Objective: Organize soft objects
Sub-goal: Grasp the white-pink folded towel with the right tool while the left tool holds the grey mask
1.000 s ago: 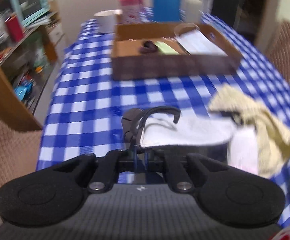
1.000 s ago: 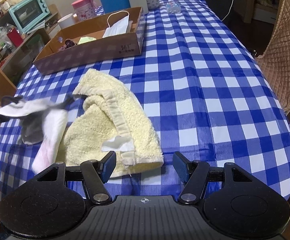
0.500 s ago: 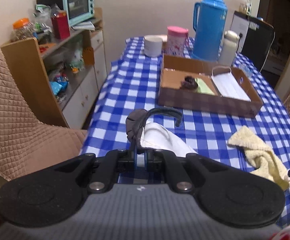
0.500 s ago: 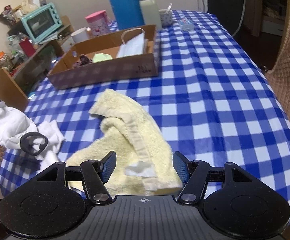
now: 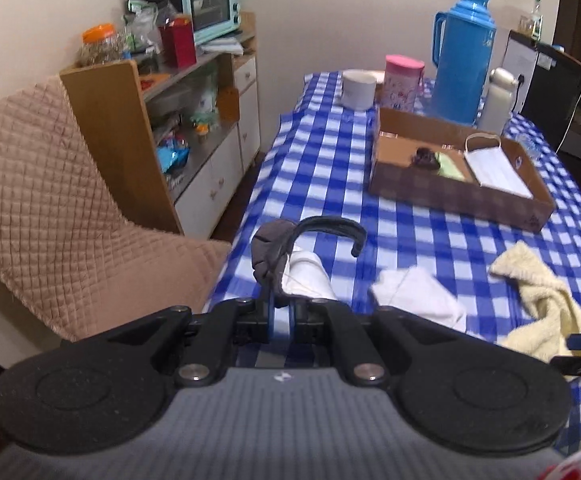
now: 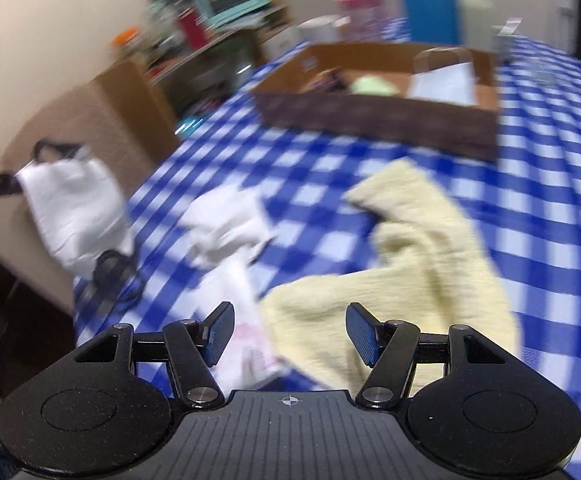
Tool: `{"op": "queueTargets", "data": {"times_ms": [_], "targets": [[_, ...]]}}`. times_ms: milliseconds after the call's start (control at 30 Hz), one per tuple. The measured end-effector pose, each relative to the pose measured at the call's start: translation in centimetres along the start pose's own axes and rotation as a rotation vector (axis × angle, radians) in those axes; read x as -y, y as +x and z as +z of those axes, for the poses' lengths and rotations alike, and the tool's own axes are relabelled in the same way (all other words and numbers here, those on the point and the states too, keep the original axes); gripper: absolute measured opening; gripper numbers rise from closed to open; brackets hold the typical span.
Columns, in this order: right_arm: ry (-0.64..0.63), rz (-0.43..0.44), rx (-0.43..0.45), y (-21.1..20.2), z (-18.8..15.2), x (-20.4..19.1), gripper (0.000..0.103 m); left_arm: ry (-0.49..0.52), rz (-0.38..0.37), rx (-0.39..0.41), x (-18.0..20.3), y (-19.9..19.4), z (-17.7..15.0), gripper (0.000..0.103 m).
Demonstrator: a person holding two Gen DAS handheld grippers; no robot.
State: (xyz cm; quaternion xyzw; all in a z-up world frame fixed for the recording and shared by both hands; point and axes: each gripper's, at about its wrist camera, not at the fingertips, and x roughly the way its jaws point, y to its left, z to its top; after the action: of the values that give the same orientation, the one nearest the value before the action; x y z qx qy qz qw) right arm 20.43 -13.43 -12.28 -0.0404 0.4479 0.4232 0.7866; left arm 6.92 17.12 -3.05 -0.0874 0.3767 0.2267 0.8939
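Note:
My left gripper [image 5: 281, 314] is shut on a white and grey face mask [image 5: 304, 276] with black ear loops, held in the air over the table's near left corner. In the right wrist view the same mask [image 6: 70, 208] hangs at the far left. My right gripper [image 6: 290, 332] is open with nothing between its fingers, just above the near edge of a crumpled yellow towel [image 6: 410, 248] and a white and pink cloth [image 6: 246, 320]. A white cloth [image 5: 414, 294] lies left of the towel [image 5: 538, 300]. The cardboard tray [image 5: 450, 198] holds a surgical mask [image 5: 494, 164], a green piece [image 5: 448, 164] and a dark item [image 5: 424, 156].
A blue checked cloth covers the table [image 5: 330, 168]. Behind the tray stand a blue thermos [image 5: 464, 60], a pink cup [image 5: 404, 80], a white mug [image 5: 358, 88] and a white bottle [image 5: 498, 100]. A quilted chair [image 5: 50, 200] and a cluttered shelf [image 5: 194, 92] stand left of the table.
My left gripper has lifted the face mask up and leftwards, away from the towel. My right gripper has swung left over the towel's near edge, and its view is blurred.

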Motion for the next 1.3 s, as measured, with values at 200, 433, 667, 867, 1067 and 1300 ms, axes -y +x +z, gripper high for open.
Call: {"op": "queueTargets", "data": {"times_ms": [200, 433, 667, 867, 1067, 1300], "targets": [[-0.062, 0.066, -0.09, 3.9, -0.7, -1.8, 0.055, 0.019, -0.02, -0.092, 2.0, 2.8, -3.3, 0.007], [-0.035, 0.071, -0.124, 5.8, -1.4, -1.2, 0.024, 0.044, -0.115, -0.199, 5.1, 5.2, -6.6, 0.009], [-0.019, 0.073, -0.1, 4.0, -1.7, -0.6, 0.02, 0.057, -0.185, -0.262, 6.7, 6.1, -8.6, 0.026], [0.021, 0.068, -0.078, 2.2, -2.0, 0.3, 0.02, 0.045, -0.218, -0.275, 6.6, 4.3, -8.5, 0.044], [0.044, 0.064, -0.057, 1.1, -1.8, 1.0, 0.02, -0.022, -0.161, -0.216, 4.7, 2.0, -7.0, 0.063], [0.047, 0.054, -0.042, 0.6, -1.6, 1.3, 0.02, -0.09, -0.123, -0.253, 3.4, 4.5, -7.4, 0.064]]}}
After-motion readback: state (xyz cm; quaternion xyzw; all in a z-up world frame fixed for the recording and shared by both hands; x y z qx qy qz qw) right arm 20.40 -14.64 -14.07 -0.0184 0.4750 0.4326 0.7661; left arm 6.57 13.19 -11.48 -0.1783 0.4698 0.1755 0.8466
